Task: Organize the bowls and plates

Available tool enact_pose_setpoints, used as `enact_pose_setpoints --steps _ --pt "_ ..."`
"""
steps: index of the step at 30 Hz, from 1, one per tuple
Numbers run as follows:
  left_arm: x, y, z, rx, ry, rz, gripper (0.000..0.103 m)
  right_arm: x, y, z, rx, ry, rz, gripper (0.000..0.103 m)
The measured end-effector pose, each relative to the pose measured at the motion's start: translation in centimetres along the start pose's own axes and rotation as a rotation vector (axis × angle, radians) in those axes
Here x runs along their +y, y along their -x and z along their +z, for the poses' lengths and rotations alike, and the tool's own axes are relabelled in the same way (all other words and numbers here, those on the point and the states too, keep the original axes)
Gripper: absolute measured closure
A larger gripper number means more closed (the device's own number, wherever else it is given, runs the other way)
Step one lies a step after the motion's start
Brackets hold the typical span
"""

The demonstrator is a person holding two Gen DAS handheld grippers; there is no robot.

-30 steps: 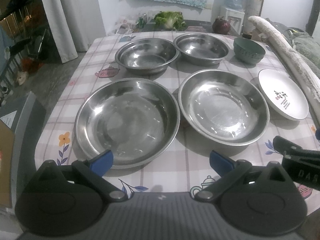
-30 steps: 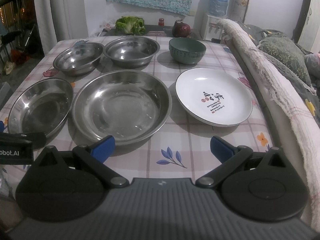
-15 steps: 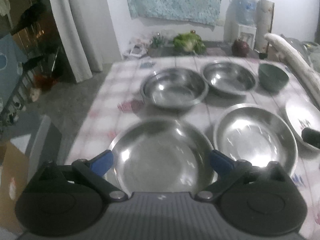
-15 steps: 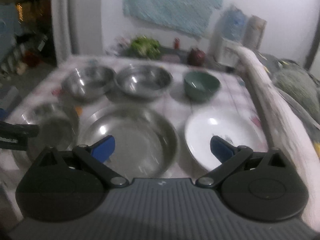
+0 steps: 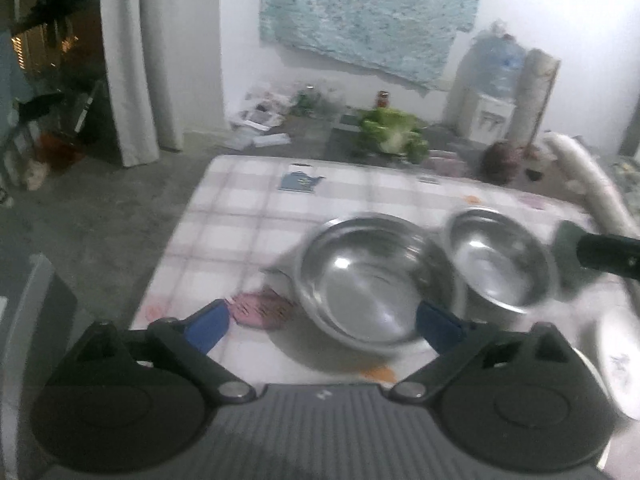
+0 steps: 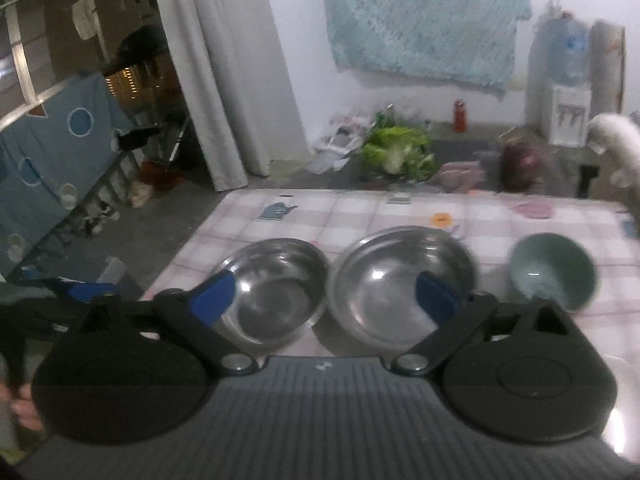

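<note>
Two steel bowls sit side by side on the checked worktop point(image 6: 500, 216), directly ahead of both hand-held grippers. The left hand-held gripper point(image 5: 322, 326) has its blue-padded fingers point(image 5: 208, 326) spread wide and drawing inward, pinching nothing: the left steel bowl point(image 5: 372, 284) lies on the cloth between and just beyond the tips, its near rim partly hidden behind the right finger, with no pad pressing on it. The right steel bowl point(image 5: 500, 260) lies ahead and to the right of that gripper, close against the first bowl.

The right hand-held gripper point(image 6: 324, 294) also stands wide with its jaws closing and empty. Its left fingertip overlaps the near left rim of the left steel bowl point(image 6: 276, 288) in the view, and its right fingertip overlaps the right steel bowl point(image 6: 396, 280); whether either pad touches metal cannot be told through the blur. A green bowl point(image 6: 554, 268) rests ahead and to the right of this gripper, apart from the steel pair.

At the right edge of the left wrist view, a white plate point(image 5: 620, 364) with dark markings lies beside the gripper's right finger, only partly in frame, and the dark tip of the other gripper juts in above it.

Beyond the worktop's far edge lie a leafy cabbage point(image 6: 400, 152) and a dark red round thing point(image 6: 520, 164).
</note>
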State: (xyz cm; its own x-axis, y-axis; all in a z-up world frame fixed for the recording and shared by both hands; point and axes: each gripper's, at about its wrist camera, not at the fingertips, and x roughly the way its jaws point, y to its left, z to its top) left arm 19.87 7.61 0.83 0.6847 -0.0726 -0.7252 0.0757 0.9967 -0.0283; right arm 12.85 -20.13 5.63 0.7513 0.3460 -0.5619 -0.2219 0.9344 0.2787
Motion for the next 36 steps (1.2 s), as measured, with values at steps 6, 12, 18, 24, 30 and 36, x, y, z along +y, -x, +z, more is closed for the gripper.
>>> enact_pose_setpoints --steps 6,12,18,24,30,36 --pt "-0.5 -5.7 1.7 0.049 -0.081 0.118 0.030 1.5 -5.7 -1.1 0.102 -0.039 0.076 0.045" --pt "-0.5 -9.2 2.0 0.085 -0.127 0.214 0.058 1.9 -9.5 -3.3 0.190 -0.044 0.040 0.067" --pt "1.1 -9.5 1.8 0.105 -0.085 0.176 0.070 1.8 -10.8 -3.9 0.230 -0.035 0.043 0.071" --pt "4.2 -8.8 1.6 0.141 0.016 0.140 0.071 2.6 -12.2 -3.4 0.243 -0.039 0.065 0.072" --pt "6.5 -9.3 1.8 0.181 0.118 0.051 0.066 3.8 -14.7 -2.9 0.246 -0.040 0.060 0.072" --pt "6.0 -10.8 2.0 0.192 0.105 0.030 0.072 3.8 -16.8 -3.1 0.259 -0.038 0.006 0.082"
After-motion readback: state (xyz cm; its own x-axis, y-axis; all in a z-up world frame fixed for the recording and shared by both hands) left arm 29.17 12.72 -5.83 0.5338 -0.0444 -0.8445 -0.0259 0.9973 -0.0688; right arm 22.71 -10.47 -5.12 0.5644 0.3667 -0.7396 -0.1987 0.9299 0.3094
